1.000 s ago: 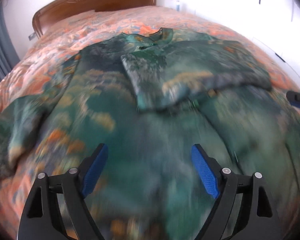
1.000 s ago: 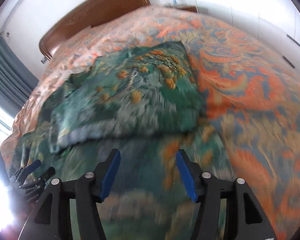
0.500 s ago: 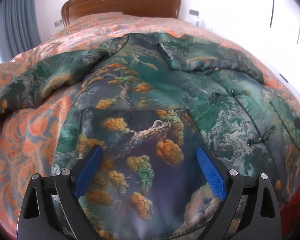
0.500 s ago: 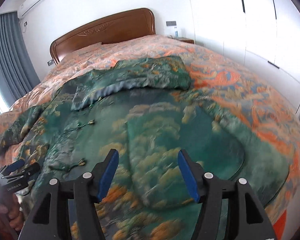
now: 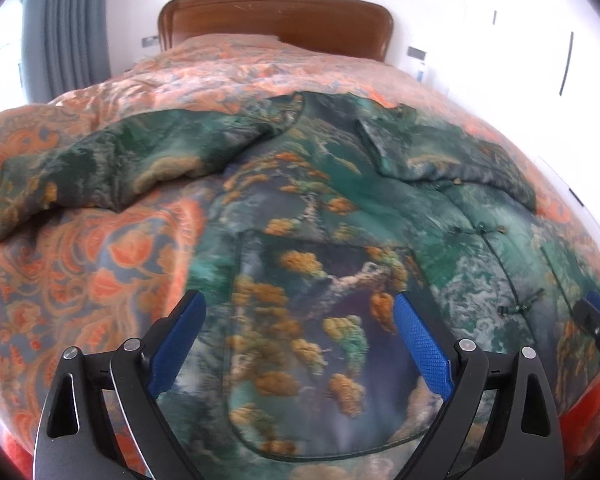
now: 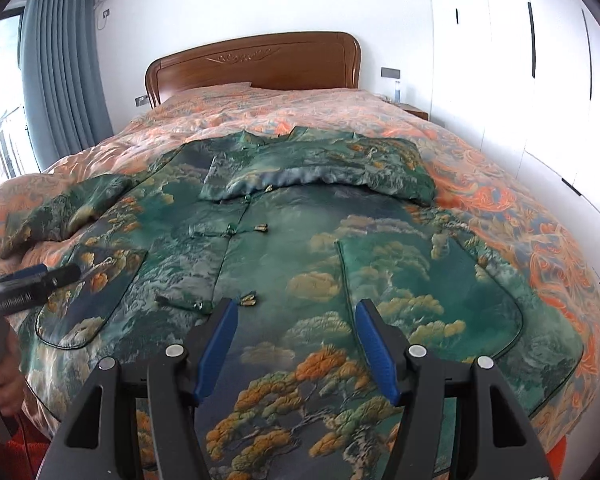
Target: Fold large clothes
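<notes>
A large green jacket (image 6: 300, 248) with orange tree print and knot buttons lies spread front-up on the bed; it also shows in the left wrist view (image 5: 320, 264). Its right sleeve (image 6: 332, 168) is folded across the chest. Its left sleeve (image 5: 120, 168) lies out to the side. My left gripper (image 5: 300, 320) is open and empty, hovering over the jacket's left pocket near the hem. My right gripper (image 6: 296, 320) is open and empty over the hem beside the right pocket (image 6: 428, 296). The left gripper also shows at the left edge of the right wrist view (image 6: 36, 280).
The bed has an orange patterned quilt (image 6: 520, 200) and a wooden headboard (image 6: 256, 64). White wardrobes (image 6: 520, 60) stand at the right, grey curtains (image 6: 60, 72) at the left. A small nightstand (image 6: 414, 112) sits by the headboard.
Both grippers have pulled back from the folded sleeve toward the hem and the foot of the bed. Both stayed open. The jacket has not moved.
</notes>
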